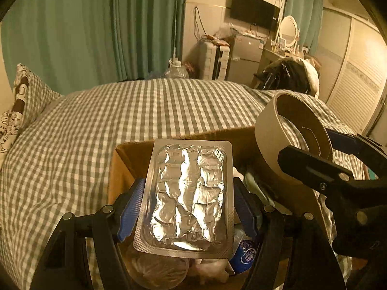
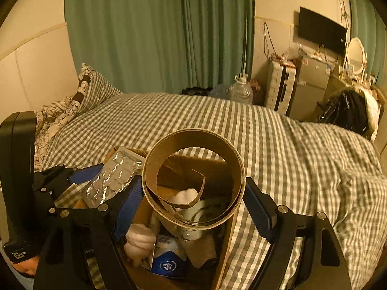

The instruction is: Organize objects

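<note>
My left gripper (image 1: pixel 187 204) is shut on a silver foil blister pack (image 1: pixel 188 198) and holds it flat above an open cardboard box (image 1: pixel 125 166) on the bed. The pack also shows in the right wrist view (image 2: pixel 111 178). My right gripper (image 2: pixel 193 205) is shut on an empty cardboard tape ring (image 2: pixel 193 181), held over the same box (image 2: pixel 225 241). The ring shows at the right of the left wrist view (image 1: pixel 290 133). The box holds a blue-labelled packet (image 2: pixel 168 263), a white lump (image 2: pixel 140 239) and other items.
The box sits on a grey-and-white checked bedspread (image 1: pixel 96 125). Pillows (image 2: pixel 72 104) lie at the left. Green curtains, a water jug (image 2: pixel 240 91), a suitcase, a small fridge (image 2: pixel 309 87) and a black bag (image 2: pixel 346 111) stand beyond the bed.
</note>
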{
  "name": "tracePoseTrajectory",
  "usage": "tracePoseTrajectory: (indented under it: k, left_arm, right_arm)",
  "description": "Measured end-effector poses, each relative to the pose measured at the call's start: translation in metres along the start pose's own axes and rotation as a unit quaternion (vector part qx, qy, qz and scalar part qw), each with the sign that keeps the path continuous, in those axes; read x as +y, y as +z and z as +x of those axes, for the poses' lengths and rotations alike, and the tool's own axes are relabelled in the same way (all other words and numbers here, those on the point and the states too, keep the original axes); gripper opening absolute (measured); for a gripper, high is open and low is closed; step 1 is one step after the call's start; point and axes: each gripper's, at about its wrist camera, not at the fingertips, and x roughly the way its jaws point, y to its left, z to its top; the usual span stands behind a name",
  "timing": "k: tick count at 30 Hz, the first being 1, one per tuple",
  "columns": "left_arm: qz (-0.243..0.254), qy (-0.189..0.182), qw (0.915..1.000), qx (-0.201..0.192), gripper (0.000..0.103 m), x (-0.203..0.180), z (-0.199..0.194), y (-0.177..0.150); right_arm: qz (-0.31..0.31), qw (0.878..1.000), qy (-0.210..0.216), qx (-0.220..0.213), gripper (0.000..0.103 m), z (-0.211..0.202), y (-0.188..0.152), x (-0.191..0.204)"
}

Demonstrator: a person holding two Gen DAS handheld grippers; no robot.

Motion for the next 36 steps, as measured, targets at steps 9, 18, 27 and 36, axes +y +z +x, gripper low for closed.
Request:
tracePoseTrajectory:
  k: [9,18,27,36]
  left_arm:
    - [-0.012,0.01,0.9999,0.0,0.095,-0.002,-0.003,-0.001]
    - [-0.011,0.023,0.9992,-0.032,0.097,-0.009,-0.05,0.009]
    - [-0.004,0.038,0.9932,-0.11,0.103,-0.017,-0.141,0.023]
    - [0.001,0.044,0.9833,-0.176,0.103,-0.021,-0.228,0.016]
  right_arm:
    - [0.023,1.0,0.0,-0.011,0.091,-0.004,-0.002,-0.011]
    - [0.022,0.998,-0.034,-0.042,0.095,-0.055,0.005,-0.008]
    - [0.018,0.992,-0.069,-0.103,0.103,-0.142,0.013,-0.001]
    - [0.003,0.981,-0.098,-0.168,0.103,-0.233,0.003,0.019]
